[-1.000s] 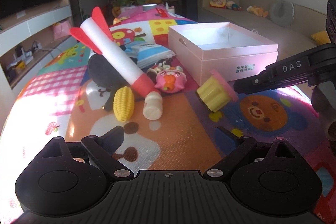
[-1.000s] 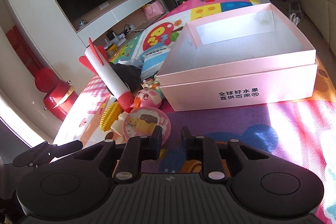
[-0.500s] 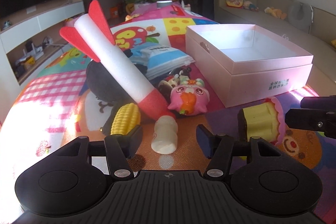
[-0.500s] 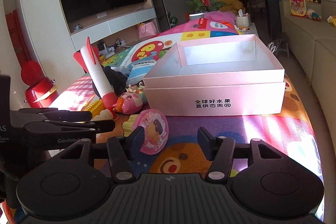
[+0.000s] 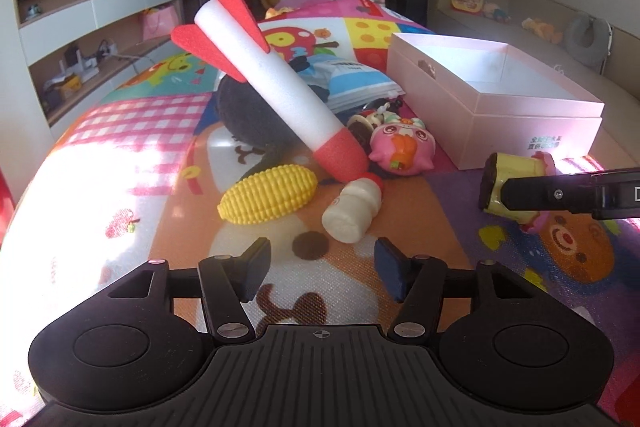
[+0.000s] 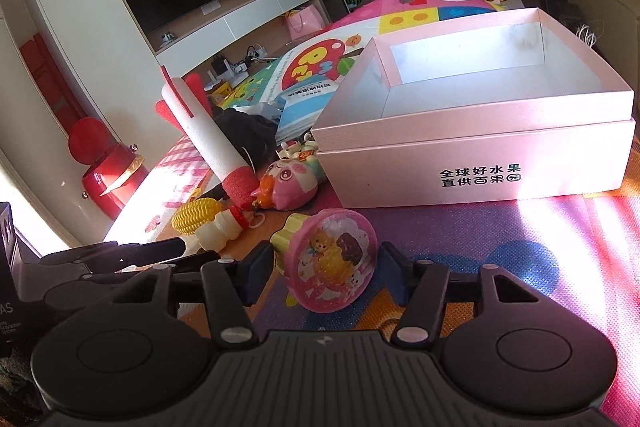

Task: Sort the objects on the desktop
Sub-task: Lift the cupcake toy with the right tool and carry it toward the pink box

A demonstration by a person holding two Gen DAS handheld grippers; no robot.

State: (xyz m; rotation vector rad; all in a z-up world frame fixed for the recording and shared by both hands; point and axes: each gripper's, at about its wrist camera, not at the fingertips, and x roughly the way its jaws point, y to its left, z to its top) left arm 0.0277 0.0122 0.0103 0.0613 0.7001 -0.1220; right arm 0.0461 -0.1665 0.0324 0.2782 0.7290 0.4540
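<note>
We hold our left gripper low and level, jaws spread wide and empty. Our right gripper reaches in from the right, jaws parted too.

The foam rocket hides much of the black plush; the pink box covers the booklets' edge.
</note>
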